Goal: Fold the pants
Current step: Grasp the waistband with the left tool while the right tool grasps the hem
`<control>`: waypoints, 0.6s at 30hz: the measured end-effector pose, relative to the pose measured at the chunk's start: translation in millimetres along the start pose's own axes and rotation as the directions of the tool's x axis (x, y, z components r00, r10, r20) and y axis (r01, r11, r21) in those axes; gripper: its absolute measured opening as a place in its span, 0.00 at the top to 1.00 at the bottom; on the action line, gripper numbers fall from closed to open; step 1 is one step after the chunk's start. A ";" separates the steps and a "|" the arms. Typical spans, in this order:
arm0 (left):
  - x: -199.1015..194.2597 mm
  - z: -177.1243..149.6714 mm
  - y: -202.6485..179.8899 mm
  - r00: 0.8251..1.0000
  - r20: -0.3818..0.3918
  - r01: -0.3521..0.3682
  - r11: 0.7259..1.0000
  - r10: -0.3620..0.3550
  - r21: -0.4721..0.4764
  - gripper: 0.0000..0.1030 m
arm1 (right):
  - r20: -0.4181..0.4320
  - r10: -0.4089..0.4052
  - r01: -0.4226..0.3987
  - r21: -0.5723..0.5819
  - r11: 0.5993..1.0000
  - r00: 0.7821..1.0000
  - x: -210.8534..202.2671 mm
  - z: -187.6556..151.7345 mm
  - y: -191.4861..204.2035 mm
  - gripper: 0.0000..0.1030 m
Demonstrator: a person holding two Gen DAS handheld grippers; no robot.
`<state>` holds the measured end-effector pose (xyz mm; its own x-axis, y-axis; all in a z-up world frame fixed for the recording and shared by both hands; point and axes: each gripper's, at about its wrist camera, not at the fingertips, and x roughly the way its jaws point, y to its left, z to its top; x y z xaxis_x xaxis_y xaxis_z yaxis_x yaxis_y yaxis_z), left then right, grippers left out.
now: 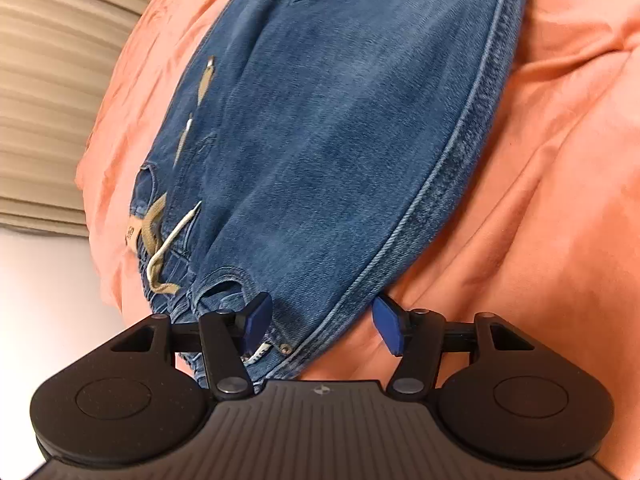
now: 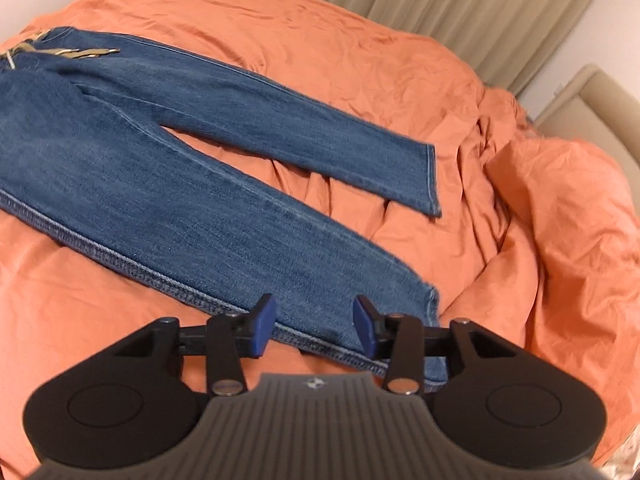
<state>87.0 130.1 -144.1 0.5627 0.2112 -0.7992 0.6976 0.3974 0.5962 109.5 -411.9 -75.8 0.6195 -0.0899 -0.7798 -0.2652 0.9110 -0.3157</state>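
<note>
- Two views, both showing the blue denim pants point(image 1: 328, 128) spread flat on the orange bedspread point(image 1: 560, 184).
- Left wrist view: your left gripper point(image 1: 322, 326) points down at the waist end of the pants, near the outer side seam.
- Its jaws stand apart, released. One blue pad point(image 1: 256, 326) is over the denim by a belt loop; the other sits over the bedspread just past the seam. The waist corner lies between them, and no pad presses on it.
- A tan drawstring point(image 1: 158, 222) and a white cord point(image 1: 172, 240) lie tangled at the waistband, to the left of the gripper.
- Beige curtain folds point(image 1: 52, 92) fill the upper left.
- Right wrist view: your right gripper point(image 2: 316, 330) points down at the cuff end of the near leg.
- Its jaws are partly apart, released, with the leg's thick side seam running between the blue pads point(image 2: 264, 330). Whether either pad touches the cloth, you cannot tell from here.
- Both legs run from the upper left toward the right, split in a narrow V, with the far leg's cuff point(image 2: 432, 184) lying flat on rumpled bedspread.
- A beige curtain point(image 2: 460, 12) hangs behind the bed.
</note>
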 end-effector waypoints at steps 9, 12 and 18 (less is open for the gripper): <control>-15.8 3.5 8.8 0.999 0.020 -0.032 0.988 0.035 -0.149 0.80 | -0.080 -0.042 0.033 -0.117 0.993 0.996 3.9 -6.5 -3.0 0.61; -26.5 5.4 26.7 0.999 0.027 -0.009 0.964 0.017 -0.266 0.82 | -0.086 -0.044 0.029 -0.163 0.986 0.995 2.7 -6.9 -5.1 0.62; -40.7 12.6 48.3 0.998 0.043 -0.021 0.924 0.040 -0.383 0.85 | -0.105 -0.029 -0.006 -0.314 0.949 0.994 -0.1 -7.6 -2.5 0.72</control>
<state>103.4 129.5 -81.8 0.6088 0.1884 -0.7706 0.4630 0.7044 0.5380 104.5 -417.3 -79.0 0.5460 -0.1575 -0.8228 -0.4877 0.7388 -0.4650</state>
